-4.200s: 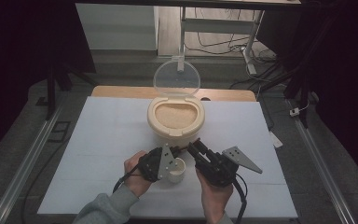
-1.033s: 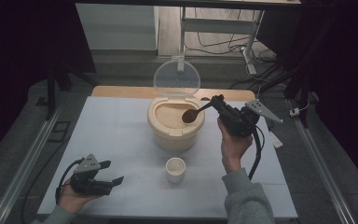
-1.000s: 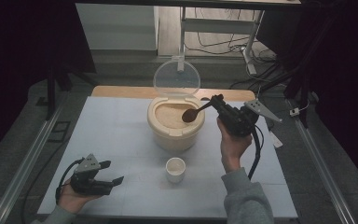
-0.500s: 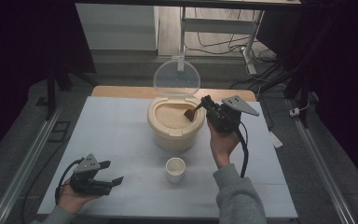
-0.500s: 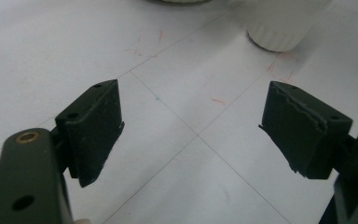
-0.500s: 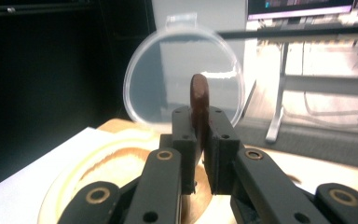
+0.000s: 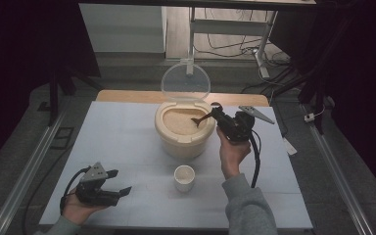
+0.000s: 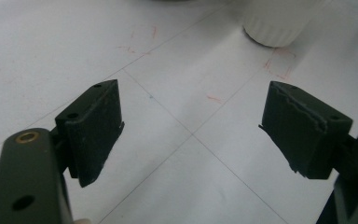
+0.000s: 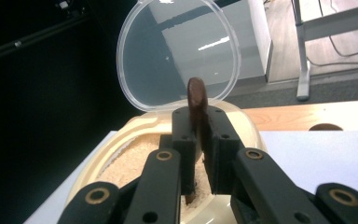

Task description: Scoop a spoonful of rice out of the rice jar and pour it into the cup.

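A cream container full of pale grain stands mid-table, its clear lid hinged upright behind it. My right gripper is shut on the handle of a brown spoon, whose bowl dips into the grain at the container's right side. In the right gripper view the spoon handle sticks up between the closed jaws of the right gripper, above the grain and in front of the lid. A small white cup stands in front of the container. My left gripper rests open at the front left.
In the left gripper view the left gripper lies low over the white tabletop, with the ribbed cup beyond its right jaw. A wooden strip edges the table's far side. Metal rails run along both sides.
My right gripper has come left and down with the spoon, and the spoon's bowl has sunk into the grain. The left gripper has stayed put.
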`<state>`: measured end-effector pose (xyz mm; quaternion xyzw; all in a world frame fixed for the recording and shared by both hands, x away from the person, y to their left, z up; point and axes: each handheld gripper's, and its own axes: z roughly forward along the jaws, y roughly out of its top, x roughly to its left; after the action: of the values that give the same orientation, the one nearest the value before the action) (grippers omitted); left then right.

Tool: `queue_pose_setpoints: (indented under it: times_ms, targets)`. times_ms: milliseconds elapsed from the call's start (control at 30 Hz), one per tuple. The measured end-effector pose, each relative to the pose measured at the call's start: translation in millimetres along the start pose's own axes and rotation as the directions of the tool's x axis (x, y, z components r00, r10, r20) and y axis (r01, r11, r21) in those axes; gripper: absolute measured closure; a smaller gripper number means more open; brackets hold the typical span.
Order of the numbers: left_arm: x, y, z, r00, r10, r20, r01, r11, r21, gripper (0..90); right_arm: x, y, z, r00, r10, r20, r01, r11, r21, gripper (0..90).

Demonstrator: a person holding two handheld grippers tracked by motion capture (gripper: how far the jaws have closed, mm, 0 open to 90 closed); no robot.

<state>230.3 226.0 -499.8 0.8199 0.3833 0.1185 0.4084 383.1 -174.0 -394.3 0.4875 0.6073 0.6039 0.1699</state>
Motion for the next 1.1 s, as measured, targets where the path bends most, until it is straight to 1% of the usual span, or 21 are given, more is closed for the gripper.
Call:
queue_pose_setpoints:
  times_ms: [33,100,167,200,300,467,533,600,700,733,767,900,1000,1033,1100]
  targets:
    - [0.1,0.1,0.0,1.0000,-0.002,0.000,0.002,1.0000,-0.001,19.9,0.0,0.0,0.0,0.9999,0.014,0.001,-0.014,1.000,-0.001,83.2]
    - [0.1,0.3,-0.1,1.0000,-0.002,0.001,0.002,1.0000,-0.001,20.0,-0.5,-0.2,-0.3,0.9997,0.025,-0.001,-0.025,1.000,0.001,83.2]
    - [-0.3,0.5,-0.1,1.0000,0.001,0.001,-0.001,1.0000,-0.002,20.0,-2.3,-0.7,-0.7,0.9987,0.052,-0.002,-0.052,0.999,0.001,83.2]
    - [-0.4,0.5,-0.3,1.0000,0.004,0.002,-0.004,1.0000,-0.002,20.0,-4.0,-1.3,-0.8,0.9972,0.074,-0.003,-0.074,0.997,0.001,83.1]
    - [0.4,0.4,0.0,1.0000,0.001,0.000,-0.001,1.0000,0.000,20.0,-7.7,-2.3,-0.4,0.9930,0.118,-0.005,-0.118,0.993,-0.003,82.9]
    - [0.6,0.7,-0.6,1.0000,-0.001,-0.003,0.001,1.0000,-0.003,20.1,-11.0,-3.0,1.2,0.9839,0.178,0.001,-0.178,0.984,-0.003,82.9]
    - [0.2,0.6,-0.4,1.0000,0.000,-0.003,0.000,1.0000,-0.002,20.1,-14.7,-4.3,0.7,0.9745,0.224,-0.004,-0.224,0.974,-0.007,83.0]
    - [0.0,0.7,0.2,1.0000,0.001,-0.002,-0.001,1.0000,0.000,20.1,-19.2,-5.8,-0.4,0.9628,0.270,-0.011,-0.270,0.963,-0.008,83.2]
    - [-0.5,1.1,0.1,1.0000,0.004,-0.002,-0.004,1.0000,-0.001,20.1,-25.8,-8.3,-1.8,0.9476,0.319,-0.012,-0.319,0.948,-0.006,83.4]
    - [-0.6,1.1,0.1,1.0000,0.005,-0.002,-0.005,1.0000,-0.001,20.1,-27.3,-8.7,-2.0,0.9445,0.328,-0.013,-0.328,0.945,-0.005,83.4]
    - [-0.5,1.0,0.1,1.0000,0.005,-0.003,-0.005,1.0000,-0.001,20.1,-27.9,-9.0,-2.2,0.9396,0.342,-0.013,-0.342,0.940,-0.009,83.4]
    - [-0.6,1.5,0.1,1.0000,0.004,-0.003,-0.004,1.0000,-0.002,20.2,-29.4,-8.2,-3.3,0.9314,0.364,-0.012,-0.364,0.931,-0.015,83.5]
    - [-1.0,1.9,0.0,1.0000,0.007,-0.004,-0.007,1.0000,-0.002,20.2,-32.1,-7.6,-5.1,0.9160,0.401,-0.020,-0.401,0.916,-0.015,83.8]
    - [-1.1,1.9,0.0,1.0000,0.008,-0.004,-0.008,1.0000,-0.002,20.3,-32.7,-7.6,-5.3,0.9075,0.420,-0.023,-0.420,0.907,-0.024,83.8]
    - [-1.3,1.9,-0.1,1.0000,0.009,-0.003,-0.009,1.0000,-0.002,20.3,-34.5,-7.5,-6.6,0.8987,0.437,-0.030,-0.438,0.899,-0.014,83.8]
